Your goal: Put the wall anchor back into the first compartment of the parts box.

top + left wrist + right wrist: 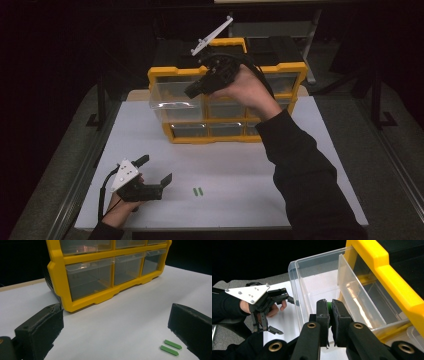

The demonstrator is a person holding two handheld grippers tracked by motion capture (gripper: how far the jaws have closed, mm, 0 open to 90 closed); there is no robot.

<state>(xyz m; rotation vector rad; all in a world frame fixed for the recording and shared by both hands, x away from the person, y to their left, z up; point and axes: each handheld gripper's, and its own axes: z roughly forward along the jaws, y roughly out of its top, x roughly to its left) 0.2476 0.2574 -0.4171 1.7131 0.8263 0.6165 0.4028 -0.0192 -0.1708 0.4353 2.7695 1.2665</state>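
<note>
1. From up high, my right claw (192,91) hangs over the pulled-out clear drawer (175,97) of the yellow box (227,137). My left claw (156,170) rests on the white tabletop (240,170).
2. My left claw's jaws stand wide, with two green pieces (170,347) lying near them.
3. My right claw (330,312) pinches a green piece (329,305) above the drawer (317,280).

Dim dark surroundings; table (225,170) lit bright; clear drawer (352,285) glares; slight softness.
</note>
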